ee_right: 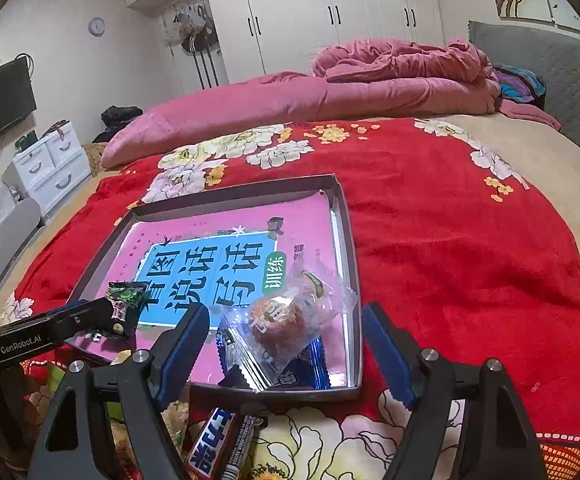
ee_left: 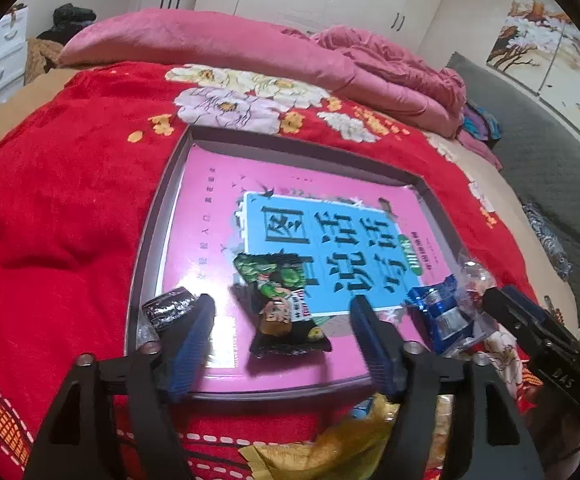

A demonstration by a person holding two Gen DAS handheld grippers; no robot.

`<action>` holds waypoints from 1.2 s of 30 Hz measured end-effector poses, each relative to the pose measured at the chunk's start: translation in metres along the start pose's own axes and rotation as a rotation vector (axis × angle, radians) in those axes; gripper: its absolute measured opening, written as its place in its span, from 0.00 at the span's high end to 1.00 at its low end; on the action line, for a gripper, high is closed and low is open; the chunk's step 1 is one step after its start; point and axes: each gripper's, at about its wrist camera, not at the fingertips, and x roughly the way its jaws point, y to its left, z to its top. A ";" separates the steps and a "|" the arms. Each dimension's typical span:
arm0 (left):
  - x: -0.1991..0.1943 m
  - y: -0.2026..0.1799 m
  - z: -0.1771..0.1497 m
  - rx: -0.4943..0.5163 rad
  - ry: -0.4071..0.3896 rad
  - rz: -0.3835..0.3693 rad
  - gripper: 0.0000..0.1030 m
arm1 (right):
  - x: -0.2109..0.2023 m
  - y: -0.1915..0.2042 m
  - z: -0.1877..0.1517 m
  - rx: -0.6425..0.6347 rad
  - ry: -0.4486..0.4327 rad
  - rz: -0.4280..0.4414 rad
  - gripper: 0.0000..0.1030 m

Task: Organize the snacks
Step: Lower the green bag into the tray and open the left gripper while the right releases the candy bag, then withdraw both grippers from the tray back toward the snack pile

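Left wrist view: left tongs (ee_left: pixel 282 336) gape apart over a green snack packet (ee_left: pixel 280 300) in the tray (ee_left: pixel 146 240); right tongs (ee_right: pixel 286 344) likewise apart. Withdraw gently, leaving packets flat.

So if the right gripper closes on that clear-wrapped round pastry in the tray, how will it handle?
The clear-wrapped pastry looks soft, so a firm squeeze would probably crush it. Its glossy wrapper is loose and crinkled, likely slippery, and may slide around the cake. It lies on the blue packet, so that could shift too. The right gripper is open around it.
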 end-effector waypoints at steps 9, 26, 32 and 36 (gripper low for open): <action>-0.017 0.000 0.001 0.008 -0.058 0.004 0.25 | -0.008 -0.004 0.002 0.024 -0.035 0.018 0.17; -0.034 0.004 -0.013 -0.003 -0.023 0.001 0.25 | -0.020 0.004 -0.005 0.007 -0.018 0.045 0.16; -0.038 0.005 -0.018 -0.008 -0.013 0.008 0.25 | -0.023 0.003 -0.006 0.010 -0.013 0.041 0.16; -0.040 0.007 -0.021 -0.009 -0.004 0.015 0.25 | -0.024 0.002 -0.008 0.012 -0.007 0.033 0.16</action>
